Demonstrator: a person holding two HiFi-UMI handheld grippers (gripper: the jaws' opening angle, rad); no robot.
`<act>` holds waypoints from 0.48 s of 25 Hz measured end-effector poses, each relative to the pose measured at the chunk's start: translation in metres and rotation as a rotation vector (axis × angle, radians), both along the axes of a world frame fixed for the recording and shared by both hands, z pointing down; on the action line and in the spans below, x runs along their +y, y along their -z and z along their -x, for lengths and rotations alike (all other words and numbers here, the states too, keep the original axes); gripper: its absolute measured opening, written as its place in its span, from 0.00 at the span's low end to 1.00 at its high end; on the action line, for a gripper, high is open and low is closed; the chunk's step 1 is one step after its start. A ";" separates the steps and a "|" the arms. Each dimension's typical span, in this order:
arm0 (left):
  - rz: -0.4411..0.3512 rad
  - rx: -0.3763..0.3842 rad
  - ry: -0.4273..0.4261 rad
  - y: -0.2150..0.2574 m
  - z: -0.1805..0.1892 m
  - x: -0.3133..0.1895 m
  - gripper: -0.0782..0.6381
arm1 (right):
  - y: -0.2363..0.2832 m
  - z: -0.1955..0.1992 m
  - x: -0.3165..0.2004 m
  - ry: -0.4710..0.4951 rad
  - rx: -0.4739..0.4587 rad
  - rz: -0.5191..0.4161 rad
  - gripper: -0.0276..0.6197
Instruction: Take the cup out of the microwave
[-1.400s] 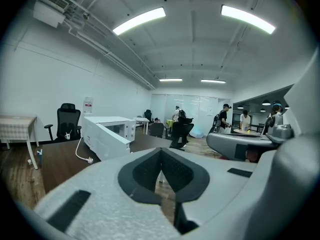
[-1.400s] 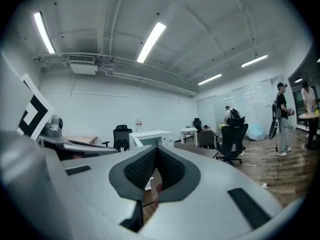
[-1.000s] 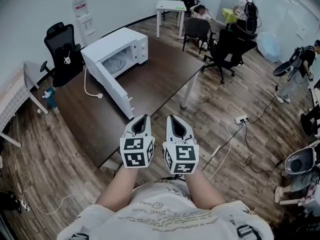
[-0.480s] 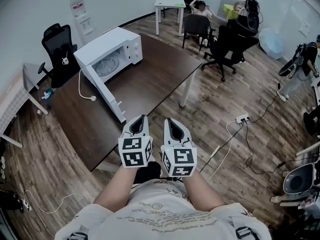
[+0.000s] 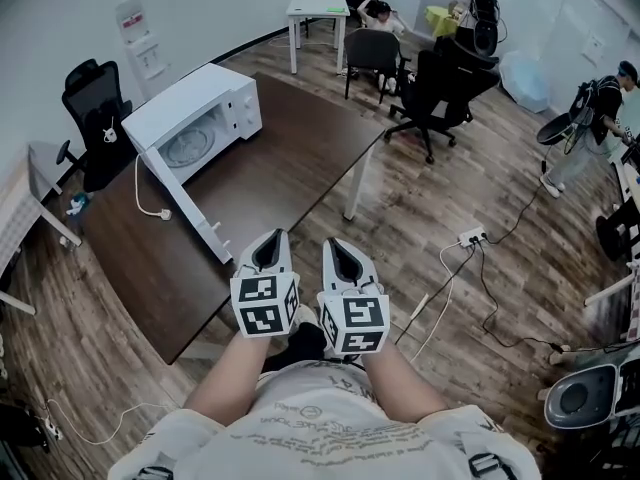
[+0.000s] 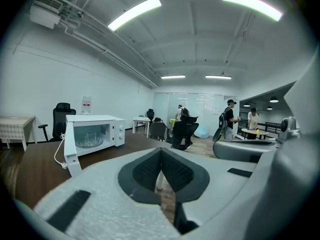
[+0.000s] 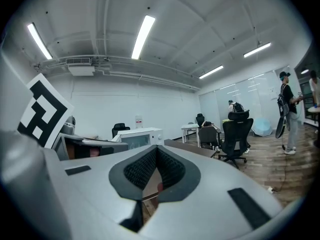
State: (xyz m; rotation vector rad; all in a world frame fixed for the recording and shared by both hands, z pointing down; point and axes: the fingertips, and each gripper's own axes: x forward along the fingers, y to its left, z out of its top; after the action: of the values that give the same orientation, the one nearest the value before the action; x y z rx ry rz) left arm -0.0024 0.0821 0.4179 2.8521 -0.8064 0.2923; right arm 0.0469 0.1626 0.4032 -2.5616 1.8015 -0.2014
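Microwave [image 5: 195, 118] stood open-doored on the table [image 5: 300, 158]; a clear shape inside it was poss. the cup [image 6: 86, 136]. Left gripper [image 5: 273, 236] & right gripper [image 5: 334, 243] hung side by side well short of the microwave, jaws closed, nothing btwn them.

dark brown table [image 5: 290, 168] with open white microwave [image 5: 190, 118] on it

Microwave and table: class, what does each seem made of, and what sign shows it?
Microwave: smooth white casing, probably painted metal or plastic. Table: flat dark-brown top with a dull sheen, likely laminate or veneered wood; thin white legs, perhaps metal.
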 end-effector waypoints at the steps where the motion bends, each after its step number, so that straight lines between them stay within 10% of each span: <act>1: -0.004 0.000 0.000 -0.001 -0.004 -0.003 0.13 | 0.000 -0.004 -0.003 -0.001 -0.002 -0.003 0.06; 12: -0.033 -0.008 -0.005 -0.008 -0.058 -0.043 0.13 | -0.001 -0.053 -0.045 0.007 0.041 0.003 0.06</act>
State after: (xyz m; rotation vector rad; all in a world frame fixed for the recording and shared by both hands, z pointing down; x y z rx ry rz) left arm 0.0559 0.0389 0.4263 2.8864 -0.8128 0.2942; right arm 0.0995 0.1176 0.4045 -2.5806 1.8259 -0.1526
